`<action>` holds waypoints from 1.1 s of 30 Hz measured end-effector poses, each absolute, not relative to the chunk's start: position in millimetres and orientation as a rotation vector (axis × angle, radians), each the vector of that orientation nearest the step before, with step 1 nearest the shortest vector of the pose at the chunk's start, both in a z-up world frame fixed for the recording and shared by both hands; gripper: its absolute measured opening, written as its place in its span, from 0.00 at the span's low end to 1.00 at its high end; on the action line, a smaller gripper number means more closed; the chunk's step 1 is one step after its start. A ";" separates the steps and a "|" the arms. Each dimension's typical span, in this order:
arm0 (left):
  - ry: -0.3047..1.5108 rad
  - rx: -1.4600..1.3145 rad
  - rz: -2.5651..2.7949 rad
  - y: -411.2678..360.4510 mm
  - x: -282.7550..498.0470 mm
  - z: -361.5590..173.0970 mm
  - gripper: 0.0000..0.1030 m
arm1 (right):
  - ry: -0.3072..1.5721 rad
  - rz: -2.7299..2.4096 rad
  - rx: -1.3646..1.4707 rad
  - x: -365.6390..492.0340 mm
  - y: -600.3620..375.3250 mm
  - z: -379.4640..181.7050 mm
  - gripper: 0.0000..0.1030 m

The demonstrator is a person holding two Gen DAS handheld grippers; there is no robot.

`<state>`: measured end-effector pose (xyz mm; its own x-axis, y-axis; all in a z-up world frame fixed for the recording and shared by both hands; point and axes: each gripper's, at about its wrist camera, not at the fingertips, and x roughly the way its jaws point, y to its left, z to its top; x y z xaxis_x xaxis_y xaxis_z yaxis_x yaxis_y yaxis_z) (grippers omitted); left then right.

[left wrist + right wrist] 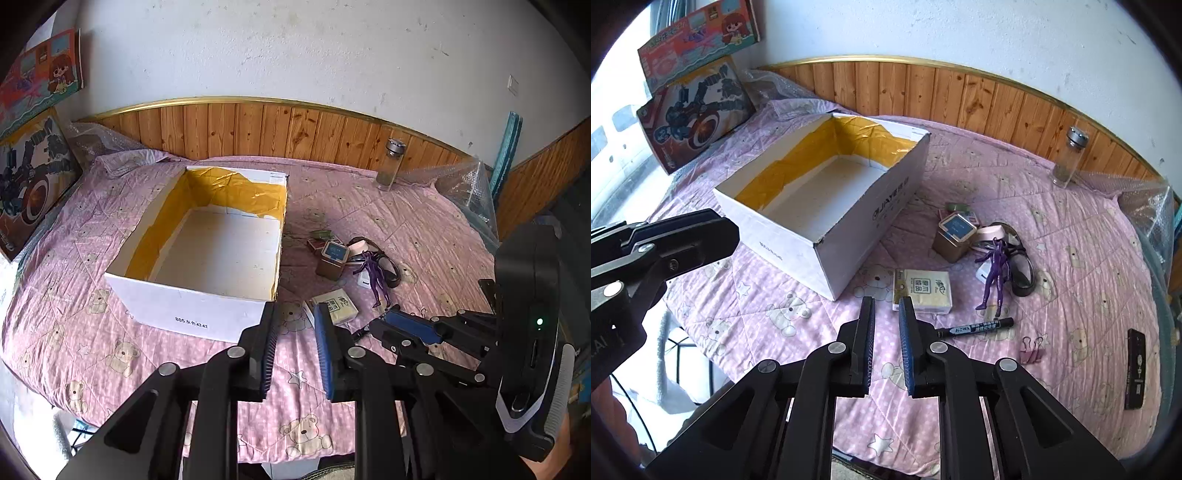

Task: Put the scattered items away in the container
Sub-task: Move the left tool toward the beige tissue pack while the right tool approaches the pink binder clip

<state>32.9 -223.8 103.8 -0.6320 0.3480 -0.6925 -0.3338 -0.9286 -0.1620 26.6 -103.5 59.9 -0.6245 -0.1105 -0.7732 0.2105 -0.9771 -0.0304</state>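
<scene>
right tongs (pixel 887 301) slightly parted, empty, tips just short of soft square tissue pack (pixel 925 290) beside cardboard box (pixel 827 206); left tongs (pixel 294 308) parted, empty.

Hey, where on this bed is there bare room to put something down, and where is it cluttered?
Free: the whole floor of the white cardboard box, and the pink quilt in front of it, near both open claws. Crowded: right of the box, around the gold square tin, purple figurine, tissue pack and black marker.
</scene>
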 end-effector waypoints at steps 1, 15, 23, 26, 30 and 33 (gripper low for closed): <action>-0.025 -1.083 2.544 -224.8 32.9 103.4 0.13 | 0.176 -2.674 1.257 26.2 -105.1 60.9 0.14; -0.017 -1.126 2.556 -230.8 25.7 98.0 0.12 | 0.066 -2.661 1.241 17.8 -103.6 58.9 0.43; 0.019 -1.159 2.545 -224.3 11.6 87.3 0.40 | -0.166 -2.635 1.275 2.1 -77.8 42.3 0.47; 0.038 -1.162 2.539 -220.7 5.2 83.2 0.44 | -0.210 -2.620 1.284 -1.3 -73.6 35.6 0.47; 0.039 -1.185 2.523 -216.9 -7.0 74.7 0.45 | -0.236 -2.604 1.308 -7.0 -70.9 26.8 0.48; 0.047 -1.202 2.515 -212.4 -12.6 67.2 0.45 | -0.269 -2.597 1.329 -10.4 -65.9 18.2 0.48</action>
